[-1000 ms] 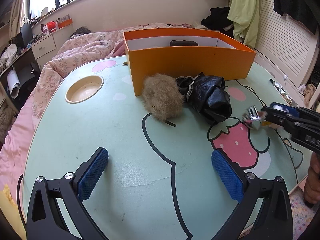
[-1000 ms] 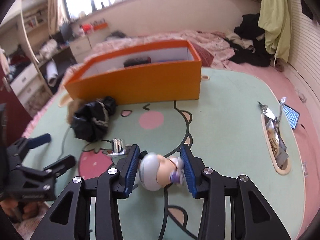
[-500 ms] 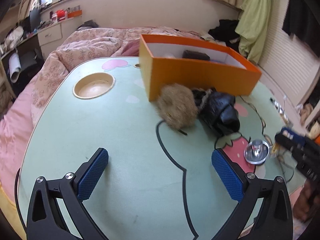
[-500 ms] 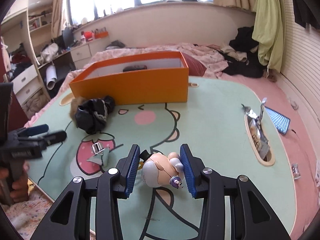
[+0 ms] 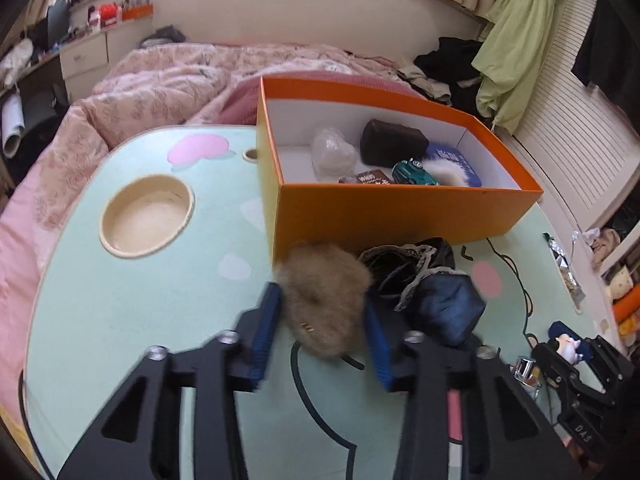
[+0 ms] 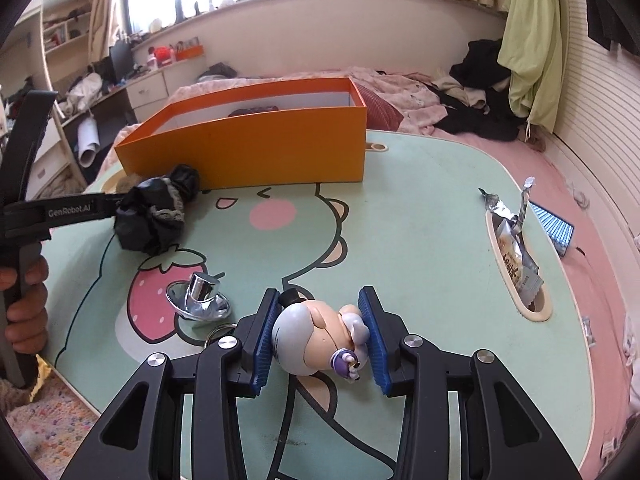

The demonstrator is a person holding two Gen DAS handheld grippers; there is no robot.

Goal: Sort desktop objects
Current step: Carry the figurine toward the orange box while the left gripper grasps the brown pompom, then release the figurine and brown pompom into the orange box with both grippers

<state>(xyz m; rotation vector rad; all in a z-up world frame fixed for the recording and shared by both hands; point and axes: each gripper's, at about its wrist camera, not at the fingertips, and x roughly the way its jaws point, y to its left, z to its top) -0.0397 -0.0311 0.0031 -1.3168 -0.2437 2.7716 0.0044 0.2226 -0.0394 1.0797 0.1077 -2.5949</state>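
On the green cartoon table [image 5: 140, 300], a brown furry pouch [image 5: 328, 320] lies in front of the orange box [image 5: 400, 216]. My left gripper [image 5: 320, 300] is closing around it, and both blue pads touch the fur. A black cloth bundle [image 5: 436, 296] lies just right of the pouch. My right gripper [image 6: 320, 300] is shut on a small round-headed figurine [image 6: 316, 336], held low over the table's near edge. A chrome knob [image 6: 200, 296] stands on the strawberry print to its left. The orange box [image 6: 248, 152] holds several small items.
A round cup recess [image 5: 146, 216] sits at the table's left. A snack wrapper [image 6: 516, 264] stands in the slot at the right edge, with a blue flat thing [image 6: 552, 228] beyond it. A person's hand [image 6: 24, 308] grips the left tool. A bed lies behind the table.
My left gripper moved forward over the table to the furry pouch and its jaws came in from wide open around it. The right gripper still holds the figurine in about the same place.
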